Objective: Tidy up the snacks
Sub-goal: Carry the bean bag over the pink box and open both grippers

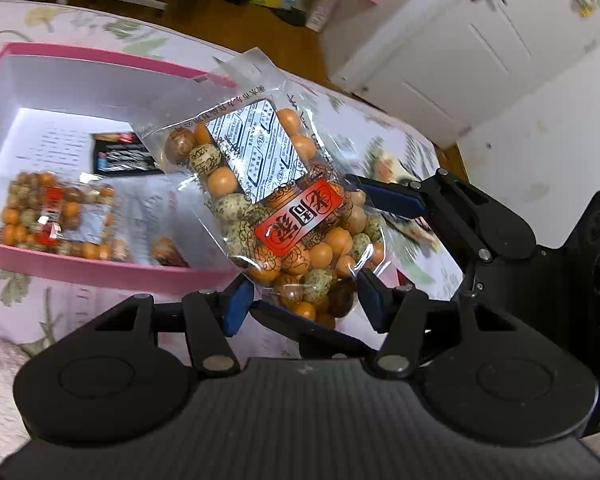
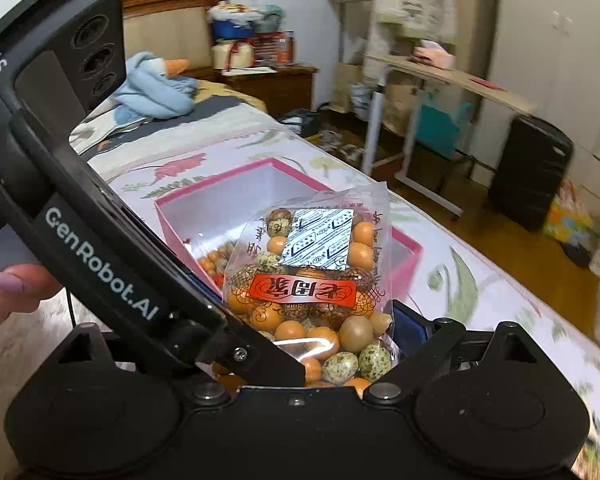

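- Snack bag (image 1: 284,208), clear, full of coated nuts with a red label and a white sachet inside, is held in the air over the near edge of the pink box (image 1: 100,268) on the bed (image 1: 400,148).
- Left gripper (image 1: 304,300): fingers clamped on the bag's lower end, one blue pad each side.
- Right gripper (image 2: 320,344): bag sits low between its fingers, which look closed against it too; the left unit hides one finger, so full contact isn't certain.
- Looks like a handover or a two-handed steady before dropping it into the box; a loose bag sags if pinched at one end only.
- Left wrist view shows the box contents: a matching nut bag (image 1: 56,216) and a dark packet (image 1: 120,152) already inside.
- Right wrist view hides most of that, but shows the person's hand (image 2: 8,292) on the left unit, plus the bed's length and the room beyond.
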`<action>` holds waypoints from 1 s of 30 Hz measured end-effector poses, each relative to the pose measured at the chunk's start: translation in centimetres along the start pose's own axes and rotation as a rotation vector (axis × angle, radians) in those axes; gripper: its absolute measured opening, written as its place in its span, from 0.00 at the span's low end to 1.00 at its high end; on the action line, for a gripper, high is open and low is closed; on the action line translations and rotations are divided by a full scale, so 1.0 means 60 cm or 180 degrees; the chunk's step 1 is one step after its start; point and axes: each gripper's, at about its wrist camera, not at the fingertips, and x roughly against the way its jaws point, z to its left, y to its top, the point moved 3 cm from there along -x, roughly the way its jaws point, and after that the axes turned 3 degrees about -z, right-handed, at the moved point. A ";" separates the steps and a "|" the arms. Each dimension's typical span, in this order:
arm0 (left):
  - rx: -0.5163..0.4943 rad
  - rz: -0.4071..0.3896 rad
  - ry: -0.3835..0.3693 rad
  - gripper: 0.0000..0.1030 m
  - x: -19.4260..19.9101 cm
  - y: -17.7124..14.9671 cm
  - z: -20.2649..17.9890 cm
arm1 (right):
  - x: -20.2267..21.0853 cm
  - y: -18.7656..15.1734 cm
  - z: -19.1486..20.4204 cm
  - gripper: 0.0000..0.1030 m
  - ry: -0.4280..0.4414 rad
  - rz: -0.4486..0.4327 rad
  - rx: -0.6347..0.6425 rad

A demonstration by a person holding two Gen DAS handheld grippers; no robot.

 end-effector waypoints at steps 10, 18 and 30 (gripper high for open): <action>0.0563 -0.0263 0.0379 0.53 -0.007 0.062 0.136 | -0.155 0.064 -0.016 0.93 0.0631 0.0122 0.0504; 0.1130 -0.0221 0.0587 0.53 -0.044 0.098 0.237 | -0.273 0.090 -0.017 0.92 0.1068 0.0378 0.0837; 0.0721 -0.0345 0.0998 0.56 -0.038 0.108 0.244 | -0.258 0.074 -0.004 0.91 0.0435 0.0622 0.1276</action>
